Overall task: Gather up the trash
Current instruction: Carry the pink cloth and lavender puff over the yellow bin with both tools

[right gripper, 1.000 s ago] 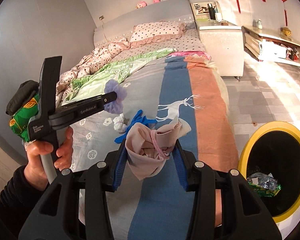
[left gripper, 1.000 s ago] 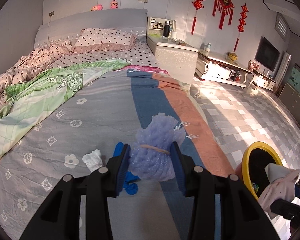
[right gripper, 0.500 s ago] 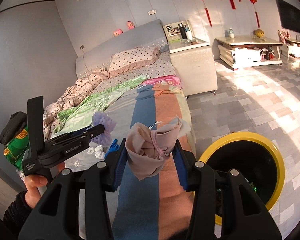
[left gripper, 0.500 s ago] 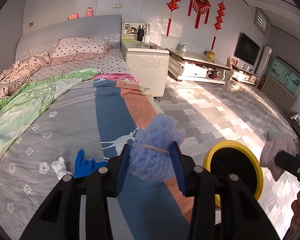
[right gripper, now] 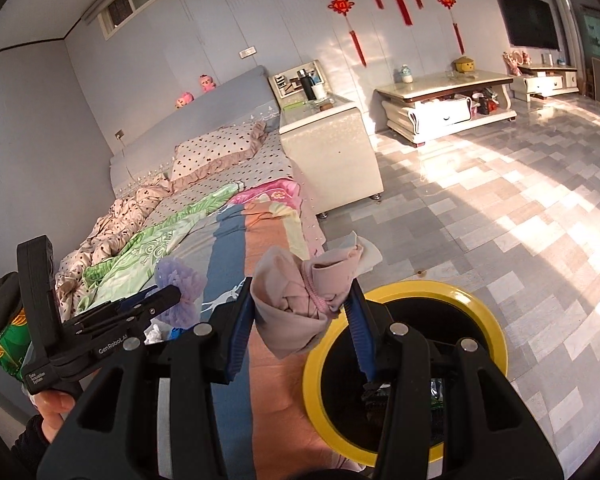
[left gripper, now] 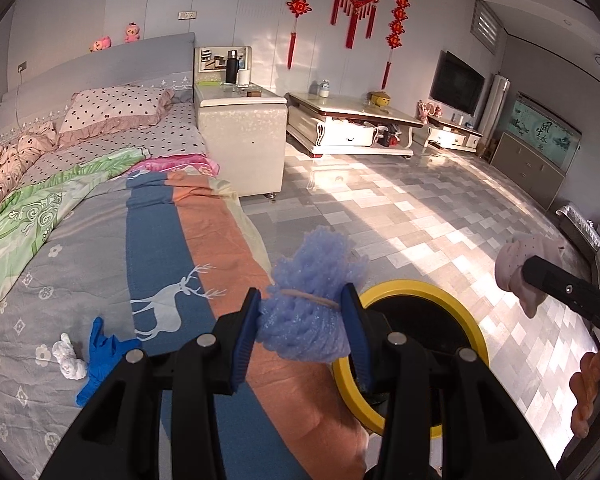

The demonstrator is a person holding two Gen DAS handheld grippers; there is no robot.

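My left gripper [left gripper: 302, 328] is shut on a purple foam wad [left gripper: 312, 300] bound with a rubber band, held above the bed's edge next to the yellow-rimmed trash bin [left gripper: 476, 344]. My right gripper [right gripper: 300, 320] is shut on a pink crumpled cloth [right gripper: 300, 300] just left of the bin's rim [right gripper: 496, 320]; the cloth also shows in the left wrist view [left gripper: 520, 256]. The bin holds some trash at its bottom [right gripper: 436, 388]. A blue glove [left gripper: 100, 356] and a white crumpled tissue [left gripper: 68, 364] lie on the bed.
The bed [left gripper: 100, 248] with grey, blue and orange covers fills the left. A white nightstand [left gripper: 240, 136] stands beside it. A low TV cabinet [left gripper: 356, 124] stands against the far wall. Tiled floor [left gripper: 420, 208] spreads to the right around the bin.
Both grippers have swung right from over the bed toward the bin, each still holding its item. The bin now lies right behind both grippers' fingers.
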